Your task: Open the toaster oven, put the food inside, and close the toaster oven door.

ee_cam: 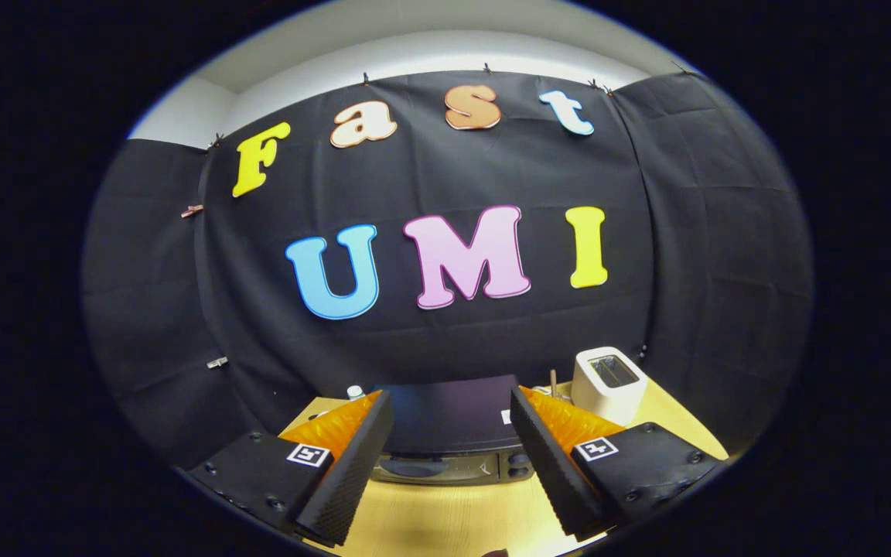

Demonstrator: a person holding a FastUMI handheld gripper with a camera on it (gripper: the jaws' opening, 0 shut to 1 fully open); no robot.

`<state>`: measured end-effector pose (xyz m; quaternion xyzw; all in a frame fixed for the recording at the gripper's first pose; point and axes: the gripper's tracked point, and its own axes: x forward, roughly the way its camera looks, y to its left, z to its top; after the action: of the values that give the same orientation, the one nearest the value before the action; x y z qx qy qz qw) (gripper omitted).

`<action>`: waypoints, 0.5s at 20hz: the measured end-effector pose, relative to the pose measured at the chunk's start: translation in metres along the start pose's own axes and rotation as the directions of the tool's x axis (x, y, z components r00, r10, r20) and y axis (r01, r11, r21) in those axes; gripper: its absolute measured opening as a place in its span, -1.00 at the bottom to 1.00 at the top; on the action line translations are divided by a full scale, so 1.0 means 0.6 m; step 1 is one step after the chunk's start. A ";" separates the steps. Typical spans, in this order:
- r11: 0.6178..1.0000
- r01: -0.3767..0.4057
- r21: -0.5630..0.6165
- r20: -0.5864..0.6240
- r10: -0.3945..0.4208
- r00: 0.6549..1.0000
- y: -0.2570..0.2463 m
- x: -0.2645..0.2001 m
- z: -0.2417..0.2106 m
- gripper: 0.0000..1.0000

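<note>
The tool [452, 456] is seen with its two fingers spread wide apart, nothing held between them. Ribbed black pads [349, 472] face inward, with orange parts behind them and small square markers on the black blocks.

The toaster oven [452, 433] is found straight ahead, sitting in the gap between the fingers and a bit beyond the tips, not touched by either one. It's viewed from above, so mostly the dark top is shown, plus a strip of the front with the door's handle [414, 466] and what look like knobs to the right of it. The door looks shut, though that can't be told for sure from this angle.

A white toaster [608, 384] with an open slot is placed on the wooden surface [453, 518] just past the right finger. A small white cap of something is glimpsed behind the left finger.
</note>
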<state>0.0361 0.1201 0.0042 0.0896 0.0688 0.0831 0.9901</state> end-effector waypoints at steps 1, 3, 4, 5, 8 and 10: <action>1.000 0.000 -0.009 0.026 0.000 1.000 -0.005 -0.009 0.018 0.97; 0.999 0.011 -0.031 0.080 -0.008 0.997 -0.020 -0.027 0.053 0.97; 0.999 0.016 -0.042 0.107 -0.012 0.994 -0.026 -0.036 0.071 0.97; 0.999 0.019 -0.050 0.133 -0.012 0.991 -0.031 -0.042 0.087 0.97; 0.998 0.031 -0.058 0.178 -0.021 0.984 -0.047 -0.060 0.113 0.96; 0.998 0.039 -0.049 0.175 -0.030 0.984 -0.059 -0.067 0.115 0.96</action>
<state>0.0127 0.0672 0.0696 0.0696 -0.0187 0.0594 0.9956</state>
